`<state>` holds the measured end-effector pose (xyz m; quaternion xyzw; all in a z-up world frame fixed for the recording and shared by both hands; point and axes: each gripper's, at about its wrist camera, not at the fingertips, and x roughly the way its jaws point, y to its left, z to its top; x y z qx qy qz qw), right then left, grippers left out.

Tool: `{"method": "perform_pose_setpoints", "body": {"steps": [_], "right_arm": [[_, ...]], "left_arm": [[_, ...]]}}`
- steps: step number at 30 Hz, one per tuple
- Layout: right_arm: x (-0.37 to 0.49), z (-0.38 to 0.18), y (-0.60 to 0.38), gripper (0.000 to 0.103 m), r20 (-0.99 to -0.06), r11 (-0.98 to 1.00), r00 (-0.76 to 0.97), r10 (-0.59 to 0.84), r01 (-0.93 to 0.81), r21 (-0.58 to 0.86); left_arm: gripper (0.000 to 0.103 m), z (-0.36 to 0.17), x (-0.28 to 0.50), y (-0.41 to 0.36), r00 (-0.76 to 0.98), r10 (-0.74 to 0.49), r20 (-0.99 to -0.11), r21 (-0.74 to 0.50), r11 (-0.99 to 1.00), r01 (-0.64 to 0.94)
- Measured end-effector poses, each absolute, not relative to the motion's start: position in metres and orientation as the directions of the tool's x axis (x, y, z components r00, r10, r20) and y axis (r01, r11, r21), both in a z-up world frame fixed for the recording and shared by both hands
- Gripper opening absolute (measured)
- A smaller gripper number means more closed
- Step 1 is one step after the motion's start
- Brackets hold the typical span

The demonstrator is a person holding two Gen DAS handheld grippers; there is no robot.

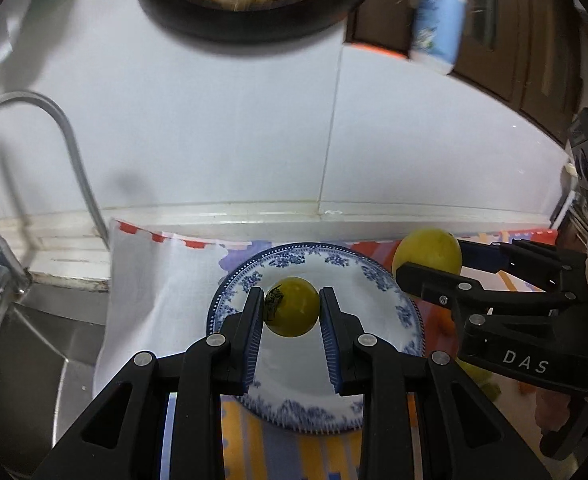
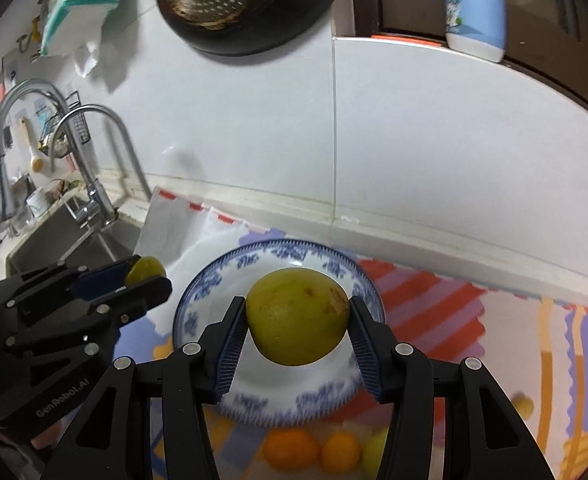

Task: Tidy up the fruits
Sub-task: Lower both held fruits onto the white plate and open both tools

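My left gripper is shut on a small yellow-green fruit with a dark stem mark, held above the blue-and-white plate. My right gripper is shut on a larger yellow-green fruit with brown spots, held over the same plate. In the left wrist view the right gripper comes in from the right with its fruit at the plate's far right rim. In the right wrist view the left gripper with its small fruit is left of the plate.
The plate sits on a colourful cloth on the counter by a white tiled wall. Oranges and a yellow fruit lie in front of the plate. A sink with taps is to the left. A dark colander hangs above.
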<state>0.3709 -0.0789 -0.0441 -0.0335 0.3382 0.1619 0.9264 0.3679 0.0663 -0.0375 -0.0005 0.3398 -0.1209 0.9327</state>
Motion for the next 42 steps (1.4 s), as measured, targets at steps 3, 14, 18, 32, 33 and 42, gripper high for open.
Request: {"method": "perform_pose_setpoints", "body": {"steps": [3, 14, 18, 32, 33, 42], "right_arm": [[0.395, -0.051, -0.078, 0.051, -0.659, 0.945, 0.700, 0.275, -0.322, 0.053], [0.458, -0.099, -0.073, 0.051, -0.761, 0.934, 0.581, 0.289, -0.347, 0.089], [0.468, -0.109, -0.074, 0.051, -0.783, 0.940, 0.563, 0.265, -0.331, 0.080], [0.472, -0.112, -0.073, 0.052, -0.783, 0.942, 0.571, 0.247, -0.330, 0.056], [0.471, -0.111, -0.074, 0.052, -0.782, 0.943, 0.573, 0.246, -0.329, 0.055], [0.428, -0.079, -0.083, 0.052, -0.717, 0.951, 0.656, 0.236, -0.307, 0.032]], "left_arm": [[0.028, -0.048, 0.391, 0.067, 0.716, -0.233, -0.658, -0.103, 0.970, 0.221], [0.028, -0.089, 0.450, 0.057, 0.619, -0.240, -0.748, -0.107, 0.964, 0.245], [0.028, -0.101, 0.460, 0.055, 0.594, -0.228, -0.771, -0.092, 0.964, 0.250], [0.041, -0.100, 0.466, 0.055, 0.591, -0.221, -0.776, -0.087, 0.965, 0.246], [0.042, -0.098, 0.463, 0.057, 0.593, -0.220, -0.774, -0.089, 0.966, 0.242], [0.057, -0.055, 0.409, 0.064, 0.691, -0.179, -0.701, -0.036, 0.976, 0.216]]}}
